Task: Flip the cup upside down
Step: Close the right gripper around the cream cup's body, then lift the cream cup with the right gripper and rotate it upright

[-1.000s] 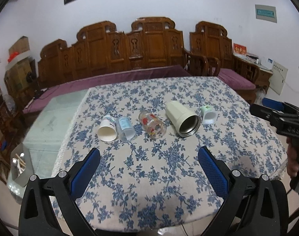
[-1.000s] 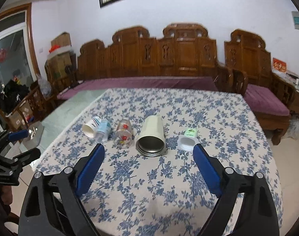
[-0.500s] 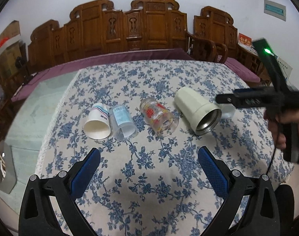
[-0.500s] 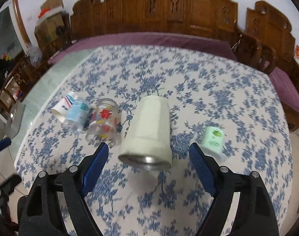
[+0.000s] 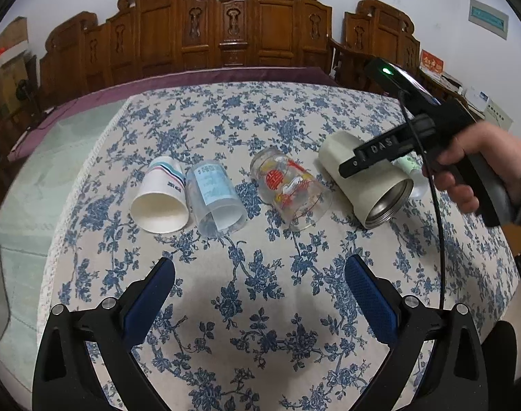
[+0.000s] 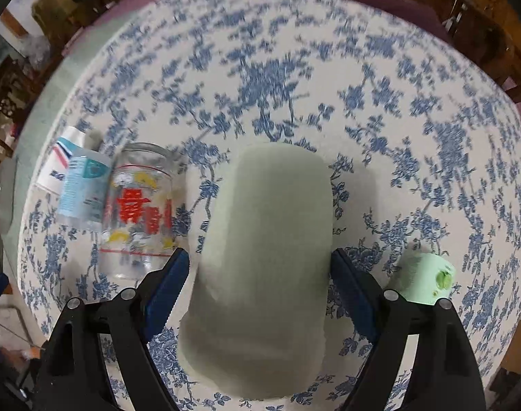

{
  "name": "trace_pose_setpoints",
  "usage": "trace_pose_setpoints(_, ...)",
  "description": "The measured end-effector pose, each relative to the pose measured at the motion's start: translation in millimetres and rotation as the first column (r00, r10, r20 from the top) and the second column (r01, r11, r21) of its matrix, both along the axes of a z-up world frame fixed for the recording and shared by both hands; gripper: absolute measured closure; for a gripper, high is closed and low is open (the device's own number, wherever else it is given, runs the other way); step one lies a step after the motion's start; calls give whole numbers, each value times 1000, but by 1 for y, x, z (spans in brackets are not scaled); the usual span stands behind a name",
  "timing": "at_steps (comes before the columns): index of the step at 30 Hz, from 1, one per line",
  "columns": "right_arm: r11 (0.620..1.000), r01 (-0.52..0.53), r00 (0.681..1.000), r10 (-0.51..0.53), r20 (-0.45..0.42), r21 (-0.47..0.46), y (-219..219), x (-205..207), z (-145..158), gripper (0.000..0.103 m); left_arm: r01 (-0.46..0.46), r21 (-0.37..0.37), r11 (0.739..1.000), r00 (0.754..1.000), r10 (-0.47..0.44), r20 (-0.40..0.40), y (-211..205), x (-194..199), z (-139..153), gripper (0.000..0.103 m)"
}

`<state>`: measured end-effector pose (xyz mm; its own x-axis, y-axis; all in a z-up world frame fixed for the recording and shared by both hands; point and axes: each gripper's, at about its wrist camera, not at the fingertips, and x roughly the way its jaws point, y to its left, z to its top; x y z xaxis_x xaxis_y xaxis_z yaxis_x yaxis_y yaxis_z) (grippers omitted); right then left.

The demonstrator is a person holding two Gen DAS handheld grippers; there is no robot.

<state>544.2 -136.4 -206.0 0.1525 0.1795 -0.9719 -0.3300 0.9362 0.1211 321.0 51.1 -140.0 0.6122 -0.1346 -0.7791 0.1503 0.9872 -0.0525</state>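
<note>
Several cups lie on their sides in a row on the floral tablecloth [image 5: 260, 308]. The big cream cup with a steel rim [image 5: 370, 185] lies right of centre; in the right wrist view [image 6: 264, 260] it fills the space between my fingers. My right gripper [image 6: 260, 274] is open and straddles this cup, with its blue pads on either side. It also shows in the left wrist view [image 5: 377, 157], over the cup. My left gripper [image 5: 260, 291] is open and empty, short of the row.
Left of the cream cup lie a clear glass with red print [image 5: 289, 191], a clear plastic cup [image 5: 214, 195] and a white paper cup [image 5: 162, 198]. A small green cup [image 6: 423, 281] lies to the right. Carved wooden benches [image 5: 246, 24] stand behind the table.
My right gripper has dropped down and forward until its open fingers surround the cream cup. My left gripper has moved closer to the table. The cups have not moved.
</note>
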Motion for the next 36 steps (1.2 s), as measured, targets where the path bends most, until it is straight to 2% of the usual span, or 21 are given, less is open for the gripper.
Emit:
trace_pose_setpoints(1, 1000, -4, 999, 4, -36, -12, 2, 4, -6, 17, 2, -2, 1000, 1000, -2, -4, 0, 0, -2, 7)
trace_pose_setpoints(6, 998, -25, 995, 19, -94, -65, 9, 13, -17, 18, 9, -2, 1000, 1000, -9, -13, 3, 1, -8, 7)
trace_pose_setpoints(7, 997, -26, 995, 18, -95, -78, 9, 14, -19, 21, 8, -2, 1000, 1000, -8, -15, 4, 1, -8, 7)
trace_pose_setpoints(15, 997, -23, 998, 19, -57, -74, 8, 4, -17, 24, -1, 4, 1000, 1000, 1, -10, 8, -5, -4, 7)
trace_pose_setpoints(19, 999, -19, 1000, 18, -20, -28, 3, -26, -4, 25, -10, 3, 1000, 1000, 10, 2, 11, -14, 5, 7)
trace_pose_setpoints(26, 997, -30, 999, 31, -8, 65, -6, -81, 18, 24, -29, 2, 1000, 999, 29, 29, 13, -36, 25, 7)
trace_pose_setpoints(36, 996, -59, 997, 63, -50, 69, 5, -158, -15, 24, -40, 10, 999, 999, 39, 26, 10, -66, 33, 7)
